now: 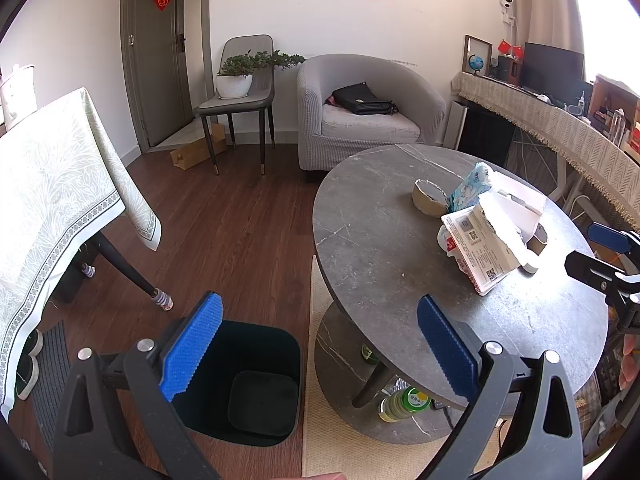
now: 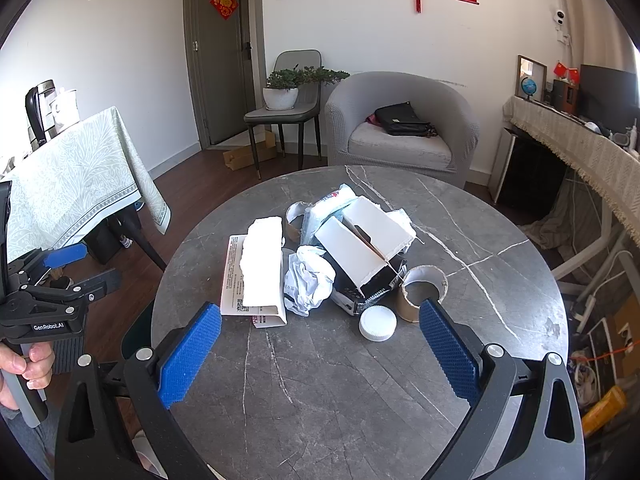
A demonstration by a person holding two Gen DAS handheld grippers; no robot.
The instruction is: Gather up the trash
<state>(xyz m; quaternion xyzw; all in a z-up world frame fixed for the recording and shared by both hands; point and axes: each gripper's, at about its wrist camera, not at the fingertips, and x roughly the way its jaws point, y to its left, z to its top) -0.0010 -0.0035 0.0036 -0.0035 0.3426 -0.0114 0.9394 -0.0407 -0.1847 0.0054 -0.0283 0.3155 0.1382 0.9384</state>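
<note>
Fingers of left gripper spread wide, gripping nothing; blue pads apart, with dark bin below and between them, nearer the left pad. Bin interior showed only its bare bottom, no trash inside as far as visible. Task judged barely begun: nothing collected, whole pile left.

Round stone table ahead and right of the left fingers; trash pile well beyond the right pad. Left gripper held low over the floor beside the table edge, angled down toward the bin. A hand seen wrapped round its handle.

Fingers of right gripper likewise spread wide and unloaded, hovering above the table, tilted down at the pile. From left to right ahead of the fingers: flat printed carton with white torn foam strip atop, just beyond the left pad; crumpled white bag ahead between the pads; torn white box over dark packaging, farther ahead; white screw lid nearest, between the pads toward the right; cardboard roll touching or just beyond the right pad tip. Second cardboard ring and blue-white wrapper at the far side of the pile.
</note>
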